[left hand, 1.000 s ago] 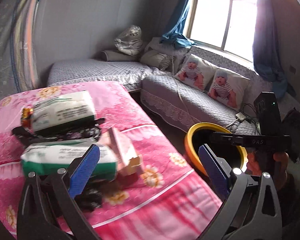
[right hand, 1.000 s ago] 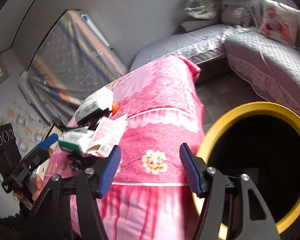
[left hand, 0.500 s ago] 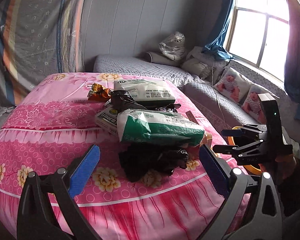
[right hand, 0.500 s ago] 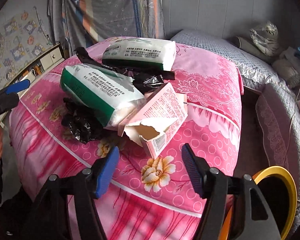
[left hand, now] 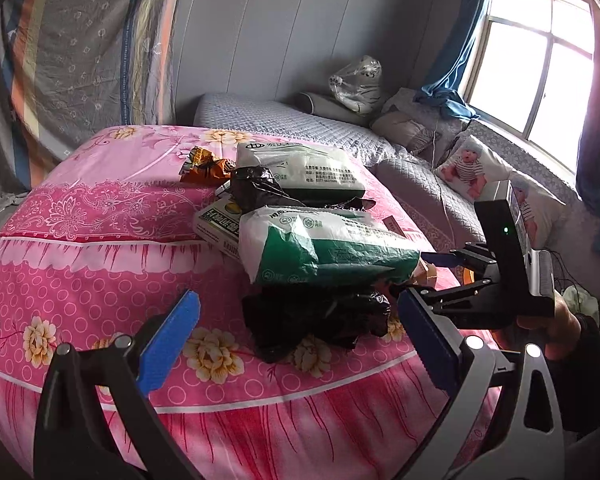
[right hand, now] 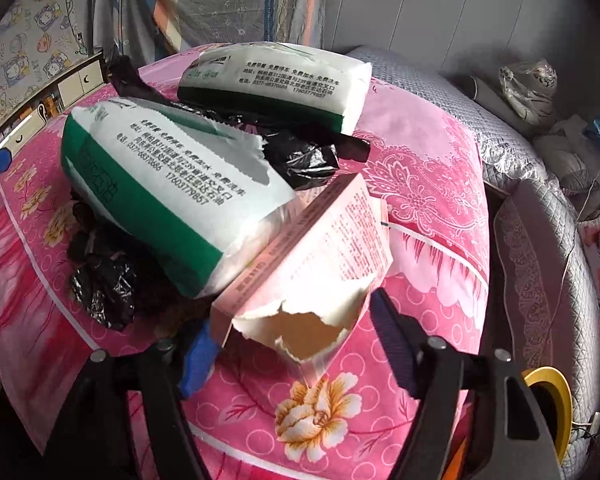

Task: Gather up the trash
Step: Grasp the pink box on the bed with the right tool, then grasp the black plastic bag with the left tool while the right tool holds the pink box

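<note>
A trash pile lies on the pink bed: two white-and-green bags, crumpled black plastic, a torn pink box, a flat carton and an orange wrapper. My left gripper is open, just in front of the black plastic. My right gripper is open with its jaws on either side of the torn end of the pink box; it also shows in the left wrist view. The yellow-rimmed bin stands at the bed's right.
A grey quilted sofa with baby-print pillows runs beyond the bed under a window. A narrow floor gap separates the bed from the sofa. A striped cloth hangs behind the bed. A cabinet stands at the far left.
Both grippers swung from the bin toward the bed's trash pile. The right gripper closed in on the torn pink box; the left moved nearer the black plastic. Both stayed open.
</note>
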`<state>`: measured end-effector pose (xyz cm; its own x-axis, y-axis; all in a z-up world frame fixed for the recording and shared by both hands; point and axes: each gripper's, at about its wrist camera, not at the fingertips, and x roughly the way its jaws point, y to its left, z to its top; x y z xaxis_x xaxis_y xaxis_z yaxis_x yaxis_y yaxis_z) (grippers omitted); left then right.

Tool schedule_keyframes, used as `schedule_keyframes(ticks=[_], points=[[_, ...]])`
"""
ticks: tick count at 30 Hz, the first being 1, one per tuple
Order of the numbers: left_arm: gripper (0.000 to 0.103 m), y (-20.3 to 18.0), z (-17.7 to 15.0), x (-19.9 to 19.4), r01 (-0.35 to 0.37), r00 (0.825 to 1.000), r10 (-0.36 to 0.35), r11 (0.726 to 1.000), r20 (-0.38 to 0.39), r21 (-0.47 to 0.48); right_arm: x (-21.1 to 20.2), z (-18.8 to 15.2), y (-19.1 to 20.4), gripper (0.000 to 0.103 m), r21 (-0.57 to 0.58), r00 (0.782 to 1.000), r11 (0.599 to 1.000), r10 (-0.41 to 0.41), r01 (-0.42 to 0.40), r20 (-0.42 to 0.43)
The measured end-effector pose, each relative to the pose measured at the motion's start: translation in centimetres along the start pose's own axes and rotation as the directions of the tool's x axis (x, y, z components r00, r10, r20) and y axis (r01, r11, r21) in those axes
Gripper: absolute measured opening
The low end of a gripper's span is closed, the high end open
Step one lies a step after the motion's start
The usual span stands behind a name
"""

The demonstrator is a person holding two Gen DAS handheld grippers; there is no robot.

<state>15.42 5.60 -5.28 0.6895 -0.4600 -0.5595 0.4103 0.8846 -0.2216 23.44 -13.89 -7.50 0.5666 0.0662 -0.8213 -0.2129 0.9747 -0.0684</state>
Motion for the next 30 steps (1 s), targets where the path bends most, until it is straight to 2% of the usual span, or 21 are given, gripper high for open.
schedule_keyframes(ticks=[2, 4, 5, 7, 11, 18, 25, 30], points=[[0.095, -0.2, 0.0, 0.1, -0.014, 1.0, 0.014, 1.0, -0.006, 0.012, -0.1, 0.1, -0.7, 0.047, 0.042, 0.999, 0.998, 0.04, -0.04, -0.001], [0.095, -0.3, 0.1, 0.2, -0.031, 0.999, 0.031, 0.999, -0.008, 0.021, -0.4, 0.1, -1.5, 0.03, 0.085, 0.997, 0.994, 0.072, -0.072, 0.005], [0.095, -0.3, 0.1, 0.3, -0.037, 0.999, 0.037, 0.999, -0.011, 0.024, -0.5, 0.0, -2.0, 0.028, 0.108, 0.996, 0.99, 0.089, -0.089, 0.003], [0.095, -0.3, 0.2, 0.4, -0.041, 0.999, 0.041, 0.999, -0.014, 0.023, -0.9, -0.1, -2.9, 0.016, 0.132, 0.993, 0.984, 0.117, -0.116, 0.005], [0.095, -0.5, 0.5, 0.5, -0.045, 0.999, 0.046, 0.999, -0.018, 0.028, -2.4, -0.9, -4.2, 0.015, 0.171, 0.98, 0.965, 0.196, -0.197, 0.02], [0.095, -0.3, 2.0, 1.3, -0.086, 0.996, 0.088, 0.99, -0.008, 0.108, -7.3, -2.9, -6.5, 0.015, 0.227, 0.967, 0.943, 0.221, -0.245, 0.126], [0.095, 2.4, 4.3, 4.0, -0.093, 0.995, 0.093, 0.995, -0.025, 0.033, -9.8, -4.1, -6.9, 0.015, 0.241, 0.953, 0.93, 0.232, -0.276, 0.196], [0.094, 4.2, 5.4, 6.5, -0.063, 0.997, 0.061, 0.997, -0.057, -0.041, -10.0, -4.2, -6.6, 0.015, 0.243, 0.945, 0.923, 0.251, -0.3, 0.212]])
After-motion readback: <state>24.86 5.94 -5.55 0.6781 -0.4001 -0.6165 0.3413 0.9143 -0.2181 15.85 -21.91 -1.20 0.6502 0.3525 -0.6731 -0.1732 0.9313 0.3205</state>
